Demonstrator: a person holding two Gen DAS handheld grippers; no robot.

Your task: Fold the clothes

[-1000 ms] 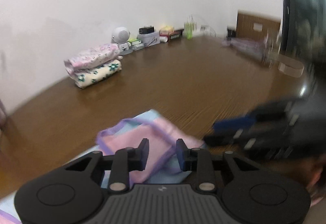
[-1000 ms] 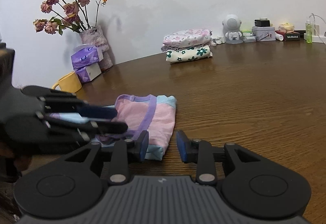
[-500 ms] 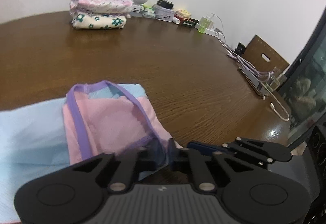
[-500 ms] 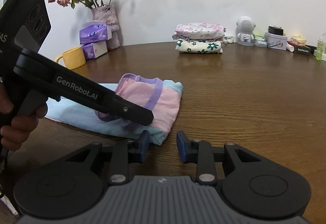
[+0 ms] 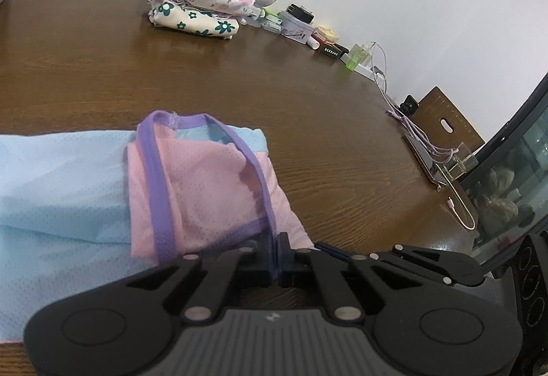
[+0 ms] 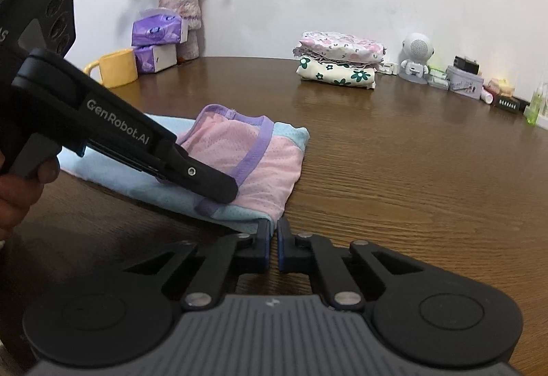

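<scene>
A pink and light-blue mesh garment (image 5: 205, 191) with purple trim lies partly folded on the brown table (image 5: 308, 109). My left gripper (image 5: 276, 240) is shut on the garment's near pink edge, where the purple trim runs between the pads. In the right wrist view the left gripper (image 6: 222, 192) comes in from the left, held by a hand (image 6: 20, 194), its tip down on the garment (image 6: 270, 167). My right gripper (image 6: 273, 229) is shut on the garment's near light-blue corner. It also shows in the left wrist view, where the right gripper (image 5: 323, 246) sits just right of the left fingers.
A stack of folded floral clothes (image 6: 337, 59) sits at the back of the table. Beside it are a small white robot figure (image 6: 416, 55), boxes and a green bottle (image 5: 354, 57). Cables (image 5: 418, 133), a yellow mug (image 6: 114, 67), tissue packs (image 6: 157, 30) and a vase of dried roses (image 6: 179, 4) line the edges.
Both grippers went from open to shut on the garment's near edge. The left one rolled and sank onto the pink edge; the right one edged forward to the corner.
</scene>
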